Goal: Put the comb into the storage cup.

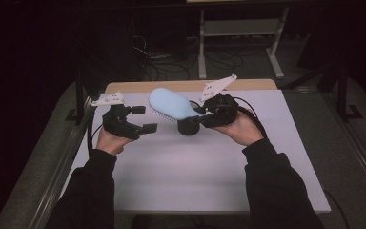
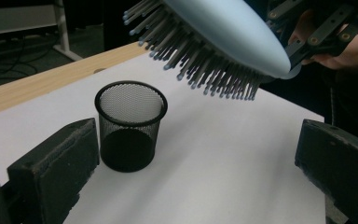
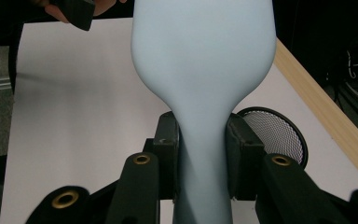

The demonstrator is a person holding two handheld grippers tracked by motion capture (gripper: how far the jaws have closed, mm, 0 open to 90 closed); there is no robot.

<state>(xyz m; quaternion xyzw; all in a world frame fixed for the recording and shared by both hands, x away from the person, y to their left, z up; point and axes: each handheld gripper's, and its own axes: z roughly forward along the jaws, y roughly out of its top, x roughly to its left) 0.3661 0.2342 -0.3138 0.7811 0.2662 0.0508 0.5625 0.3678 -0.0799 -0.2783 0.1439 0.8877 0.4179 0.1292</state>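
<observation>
Above mesh cup [image 1: 188, 126], right tongs [image 1: 201, 112] grip hairbrush [image 1: 170, 104] handle, brush level; left tongs [image 1: 144, 119] agape.

Lab or test room: dim, a white-topped table [image 1: 195, 176], loose cables [image 1: 171, 64] on the floor behind, a metal-framed bench [image 1: 240, 28] beyond.

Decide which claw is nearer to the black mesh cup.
Right. The right claw holds the blue hairbrush by its handle just above the mesh cup; the left claw stands open, off to the cup's left.
</observation>
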